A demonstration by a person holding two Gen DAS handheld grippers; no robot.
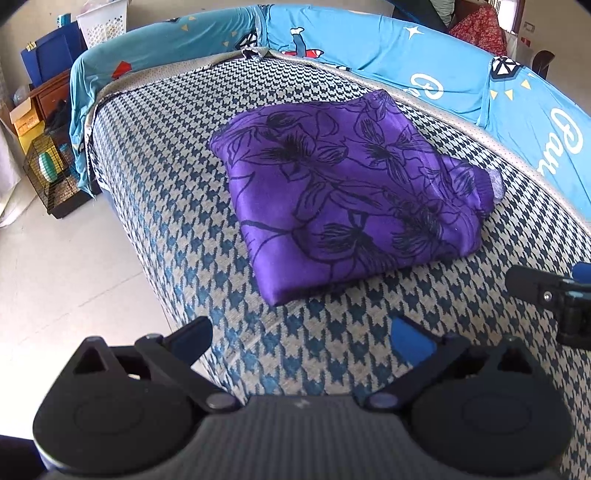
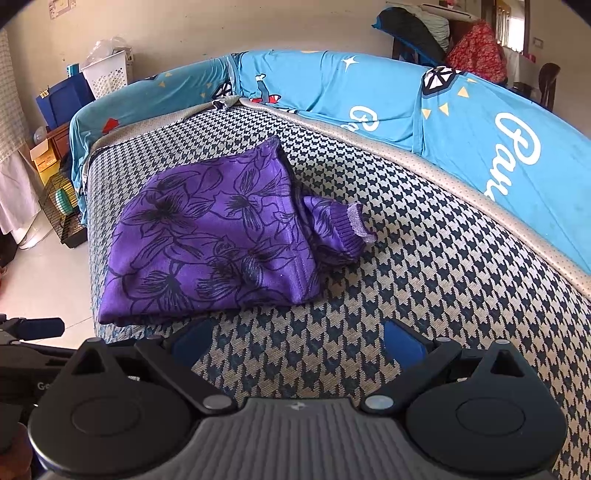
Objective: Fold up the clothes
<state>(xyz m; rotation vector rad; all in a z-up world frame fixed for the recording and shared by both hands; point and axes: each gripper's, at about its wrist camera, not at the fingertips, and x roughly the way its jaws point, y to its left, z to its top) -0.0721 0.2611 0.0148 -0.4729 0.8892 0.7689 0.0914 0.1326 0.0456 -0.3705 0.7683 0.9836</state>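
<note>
A purple garment with black flower outlines [image 1: 343, 192] lies folded into a compact rectangle on the houndstooth sofa seat [image 1: 155, 177]. In the right wrist view the garment [image 2: 207, 236] shows a ribbed cuff [image 2: 351, 229] sticking out at its right side. My left gripper [image 1: 301, 338] is open and empty, held above the seat just in front of the garment's near edge. My right gripper [image 2: 295, 343] is open and empty, also in front of the garment. The right gripper's finger shows at the right edge of the left wrist view [image 1: 546, 291].
A blue printed cover [image 1: 406, 55] drapes the sofa backrest and the far armrest. The seat's left edge drops to a pale tiled floor [image 1: 55, 266]. A small wire cage [image 1: 51, 173], boxes and a white basket [image 1: 103, 22] stand beyond the sofa's far end.
</note>
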